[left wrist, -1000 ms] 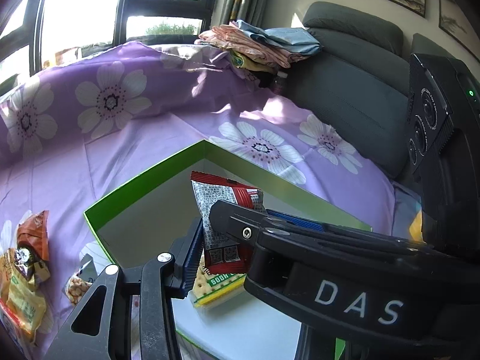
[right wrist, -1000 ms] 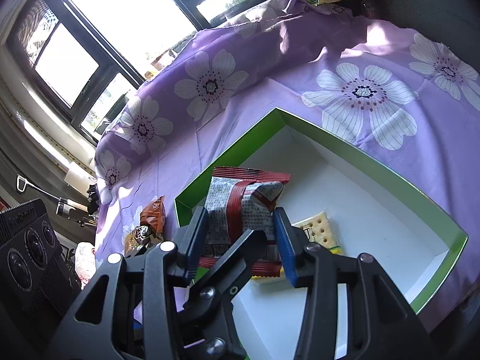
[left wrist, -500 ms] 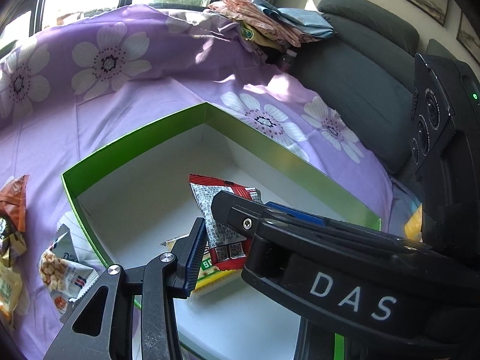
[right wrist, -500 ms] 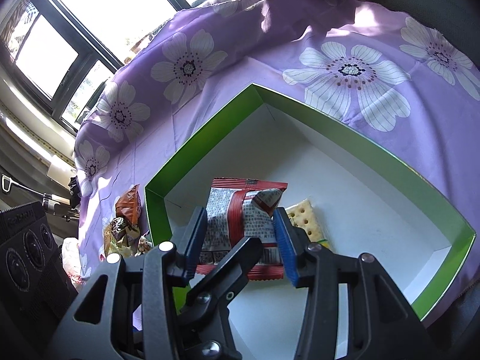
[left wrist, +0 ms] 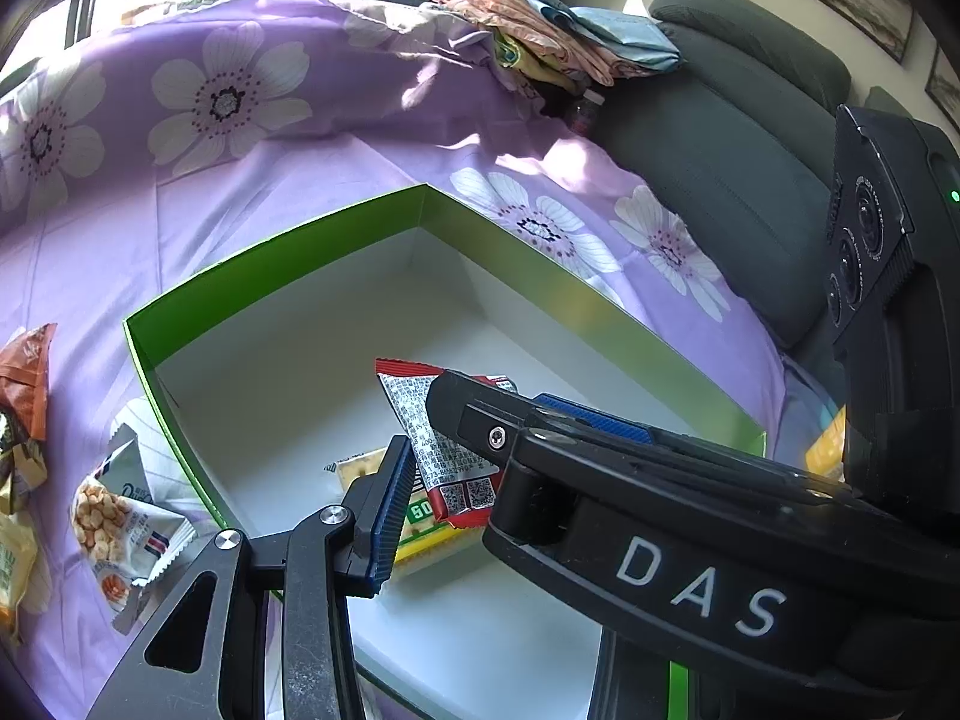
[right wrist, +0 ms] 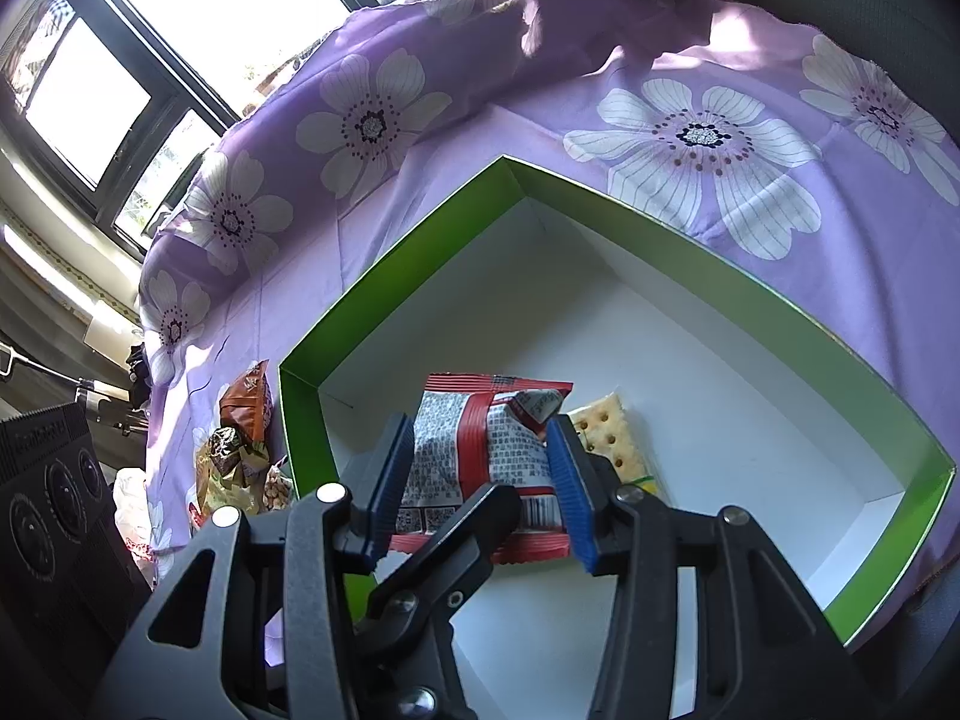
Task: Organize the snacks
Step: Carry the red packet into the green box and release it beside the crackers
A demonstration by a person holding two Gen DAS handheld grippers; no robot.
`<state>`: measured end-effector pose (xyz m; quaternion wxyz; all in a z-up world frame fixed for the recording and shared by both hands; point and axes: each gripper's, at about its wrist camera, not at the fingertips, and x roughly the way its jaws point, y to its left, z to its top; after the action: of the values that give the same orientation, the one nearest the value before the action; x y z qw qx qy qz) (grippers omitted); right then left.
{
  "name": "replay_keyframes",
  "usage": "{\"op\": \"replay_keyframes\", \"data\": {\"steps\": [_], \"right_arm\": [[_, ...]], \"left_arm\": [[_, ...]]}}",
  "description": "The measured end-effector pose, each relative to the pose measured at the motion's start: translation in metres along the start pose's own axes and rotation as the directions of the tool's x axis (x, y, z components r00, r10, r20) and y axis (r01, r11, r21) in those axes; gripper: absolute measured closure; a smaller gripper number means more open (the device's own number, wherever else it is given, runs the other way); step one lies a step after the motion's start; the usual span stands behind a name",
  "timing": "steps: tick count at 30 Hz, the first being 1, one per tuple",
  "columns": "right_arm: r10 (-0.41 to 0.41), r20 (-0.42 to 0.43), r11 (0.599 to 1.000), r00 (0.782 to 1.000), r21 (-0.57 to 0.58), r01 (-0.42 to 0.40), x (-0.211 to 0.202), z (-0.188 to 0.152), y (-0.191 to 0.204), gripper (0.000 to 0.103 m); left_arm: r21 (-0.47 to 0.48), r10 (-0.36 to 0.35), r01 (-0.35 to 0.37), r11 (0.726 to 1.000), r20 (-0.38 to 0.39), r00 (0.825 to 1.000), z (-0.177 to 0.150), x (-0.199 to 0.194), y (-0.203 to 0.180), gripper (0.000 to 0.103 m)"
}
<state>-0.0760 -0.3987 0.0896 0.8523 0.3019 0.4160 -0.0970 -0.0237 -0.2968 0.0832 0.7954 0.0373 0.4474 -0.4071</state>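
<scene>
Where the packet is: while both tongs meet on it, the red-and-silver foil snack packet (right wrist: 480, 450) hangs inside the green-walled, white-floored open cardboard box (right wrist: 690, 237), low over the near part of the floor; whether it touches the floor cannot be told
Right tongs: the right gripper (right wrist: 477, 456) has its blue pads pressed on the packet's left and right edges, jaws parted only by the packet's width
Left tongs: the left gripper (left wrist: 474, 468) is all but closed; its near pad lies on the packet's lower left edge, its other finger is hidden behind the right tool, so it seems to pinch the lower end
Key relation: the packet's long axis runs away from the right tongs, red sealed end far; the flat cracker pack with a green-and-yellow end (right wrist: 606, 438) lies just right of it and partly under it; bare floor lies far and right
Nearer hand: neither; both are on the packet, so setting it down likely needs both to let go
Outside the box: a white peanut bag (left wrist: 114, 528) and other snacks wait left on the purple flowered cloth (left wrist: 240, 210)
Change: a second ago the packet stood higher, over the near wall; it has since sunk into the box
</scene>
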Motion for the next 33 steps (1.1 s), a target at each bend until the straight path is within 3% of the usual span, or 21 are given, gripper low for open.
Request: {"op": "replay_keyframes", "data": {"steps": [10,17,21,26,33], "right_arm": [[0.022,-0.032,1.0,0.999,0.001,-0.022,0.01,-0.001,0.0,0.052],[-0.033,-0.037,0.999,0.999,0.001,0.033,0.013,-0.001,0.0,0.051],[-0.041,-0.029,0.999,0.999,0.016,0.042,0.012,0.0,-0.003,0.046],[-0.037,-0.03,0.999,0.999,0.031,0.038,0.013,0.0,-0.005,0.04],[-0.043,-0.034,0.999,0.999,0.024,0.043,0.015,0.0,-0.002,0.038]], "left_arm": [[-0.006,0.021,-0.021,1.0,-0.039,0.999,-0.001,0.007,0.004,0.061],[0.047,0.092,-0.09,0.995,-0.038,0.995,-0.007,0.007,0.002,0.061],[0.105,0.084,-0.081,0.991,-0.032,0.996,-0.012,0.006,0.006,0.061],[0.192,0.21,-0.203,0.96,-0.018,0.978,-0.018,0.01,0.009,0.061],[0.15,0.189,-0.187,0.971,-0.003,0.982,-0.015,0.007,0.022,0.061]]}}
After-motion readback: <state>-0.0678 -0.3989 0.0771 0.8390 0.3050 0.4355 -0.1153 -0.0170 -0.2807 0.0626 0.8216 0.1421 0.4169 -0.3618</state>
